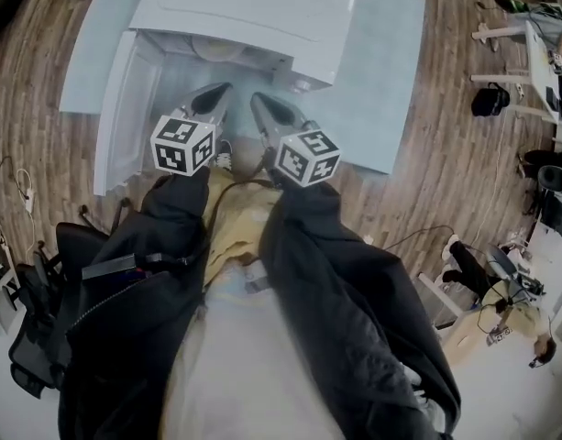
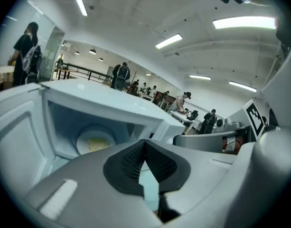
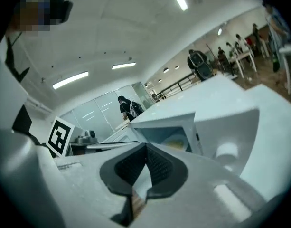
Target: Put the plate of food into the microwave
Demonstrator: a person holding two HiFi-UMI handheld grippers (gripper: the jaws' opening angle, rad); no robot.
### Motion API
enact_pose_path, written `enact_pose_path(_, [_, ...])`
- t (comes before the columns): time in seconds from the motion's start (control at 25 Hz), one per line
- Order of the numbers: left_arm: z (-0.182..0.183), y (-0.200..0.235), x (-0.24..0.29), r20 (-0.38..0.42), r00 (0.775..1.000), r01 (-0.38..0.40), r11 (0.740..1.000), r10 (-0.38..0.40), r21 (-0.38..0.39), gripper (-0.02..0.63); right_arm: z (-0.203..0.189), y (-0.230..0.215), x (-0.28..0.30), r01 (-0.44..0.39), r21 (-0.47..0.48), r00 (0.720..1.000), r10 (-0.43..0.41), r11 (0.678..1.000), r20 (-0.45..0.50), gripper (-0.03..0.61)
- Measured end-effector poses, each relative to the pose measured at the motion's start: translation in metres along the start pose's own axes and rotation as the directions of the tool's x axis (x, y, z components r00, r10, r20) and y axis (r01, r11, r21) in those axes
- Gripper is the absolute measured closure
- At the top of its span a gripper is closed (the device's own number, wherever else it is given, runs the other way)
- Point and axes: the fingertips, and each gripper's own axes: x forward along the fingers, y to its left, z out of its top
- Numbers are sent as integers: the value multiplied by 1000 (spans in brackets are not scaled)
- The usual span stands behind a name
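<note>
A white microwave (image 1: pixel 262 7) stands on a pale blue table (image 1: pixel 391 81) with its door (image 1: pixel 115 117) swung open to the left. Inside the cavity lies a white plate with yellow food (image 2: pixel 95 141), also seen as the plate (image 3: pixel 176 140) in the right gripper view. My left gripper (image 1: pixel 224 90) and right gripper (image 1: pixel 258 101) hover side by side just in front of the opening. The left gripper (image 2: pixel 145 145) is shut, pad tips touching, with nothing between them. The right gripper (image 3: pixel 146 147) is shut and empty as well.
The open door stands out over the table's left part. A knob (image 3: pixel 227 151) sits on the microwave's front panel. A black chair and bag (image 1: pixel 42 337) are at the left on the wood floor, desks and gear (image 1: pixel 537 81) at the right. People stand far behind.
</note>
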Motion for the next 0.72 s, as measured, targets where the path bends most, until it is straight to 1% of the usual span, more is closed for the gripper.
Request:
enact_pose_path(0.08, [23,-16,2,46,999,20,998,-22,53,615,25,1,-15,48,-102,998,-43,994,50,584])
enact_pose_path(0.16, [45,-33,3,85,995,35,994,-44,102,615,49,2,-31,89,-177,992,-71,980,107,586])
enact_pose_path(0.24, [63,-47,3,120,991,45,989,-62,140,615,70,3,-45,127,-236,983,-90,963,160,586])
enact_pose_path(0.36, [85,-61,4,165,983,50,983,-79,176,615,98,4,-62,191,-307,966,-122,932,230,586])
enact_pose_path(0.44, [95,-69,6,183,979,52,979,-88,195,615,113,2,-72,236,-338,951,-146,911,272,586])
enact_pose_path(0.56, [105,-82,12,195,975,57,972,-103,226,615,131,-3,-84,291,-361,930,-174,886,323,586])
enact_pose_path(0.72, [117,-92,17,210,971,60,966,-115,251,615,141,-10,-91,320,-373,917,-186,871,353,586])
